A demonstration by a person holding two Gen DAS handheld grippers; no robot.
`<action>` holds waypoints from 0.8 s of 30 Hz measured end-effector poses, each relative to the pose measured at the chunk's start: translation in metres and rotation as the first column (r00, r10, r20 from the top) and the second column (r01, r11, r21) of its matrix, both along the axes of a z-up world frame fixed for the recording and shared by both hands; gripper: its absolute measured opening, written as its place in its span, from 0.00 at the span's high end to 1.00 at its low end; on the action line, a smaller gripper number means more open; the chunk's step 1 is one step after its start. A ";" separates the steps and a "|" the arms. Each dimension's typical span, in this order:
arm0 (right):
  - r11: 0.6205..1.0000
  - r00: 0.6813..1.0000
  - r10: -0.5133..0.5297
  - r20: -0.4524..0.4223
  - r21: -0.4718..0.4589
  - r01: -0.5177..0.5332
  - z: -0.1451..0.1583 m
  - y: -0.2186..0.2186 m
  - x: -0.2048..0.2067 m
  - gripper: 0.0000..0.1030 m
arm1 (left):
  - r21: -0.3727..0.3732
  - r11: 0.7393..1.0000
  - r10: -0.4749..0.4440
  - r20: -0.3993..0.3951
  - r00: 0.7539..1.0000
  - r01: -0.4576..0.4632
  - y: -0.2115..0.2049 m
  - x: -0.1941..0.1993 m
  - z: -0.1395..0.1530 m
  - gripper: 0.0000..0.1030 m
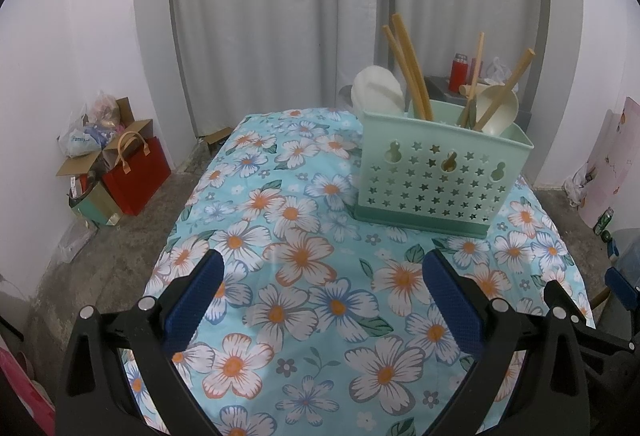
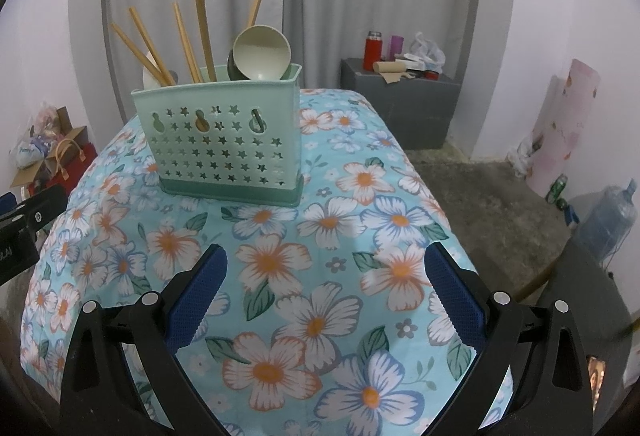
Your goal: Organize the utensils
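Observation:
A mint-green utensil caddy (image 1: 436, 172) (image 2: 224, 144) with star-shaped holes stands on the far part of the floral-clothed table (image 1: 304, 296) (image 2: 304, 276). Inside it stand wooden chopsticks (image 1: 410, 70) (image 2: 172, 40), a cream ladle (image 1: 498, 108) (image 2: 262, 52) and a white spoon (image 1: 376, 90). My left gripper (image 1: 324, 276) is open over the cloth, short of the caddy and to its left, with nothing between its blue pads. My right gripper (image 2: 326, 270) is open too, hovering empty in front of the caddy and to its right.
Paper bags and cardboard boxes (image 1: 116, 164) sit on the floor at the left wall. A grey cabinet (image 2: 404, 104) with a red flask (image 2: 371, 50) and clutter stands behind the table. A water jug (image 2: 610, 220) and cans are at the right. Grey curtains hang behind.

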State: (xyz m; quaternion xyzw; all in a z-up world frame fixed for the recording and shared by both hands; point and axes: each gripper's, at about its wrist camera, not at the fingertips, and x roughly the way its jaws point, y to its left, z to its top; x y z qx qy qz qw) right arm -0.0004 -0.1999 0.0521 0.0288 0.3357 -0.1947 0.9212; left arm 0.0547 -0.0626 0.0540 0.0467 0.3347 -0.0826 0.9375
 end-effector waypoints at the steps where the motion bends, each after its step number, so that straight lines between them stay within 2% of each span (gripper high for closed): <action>1: 1.000 1.000 0.000 0.001 -0.001 0.000 0.000 0.000 0.000 0.08 | -0.001 1.000 -0.001 0.000 1.000 0.001 0.000 0.000 0.000 0.05; 24: 1.000 1.000 0.000 0.000 -0.002 0.000 0.000 0.001 -0.001 0.08 | -0.002 1.000 0.000 0.000 1.000 0.000 0.001 0.000 0.000 0.05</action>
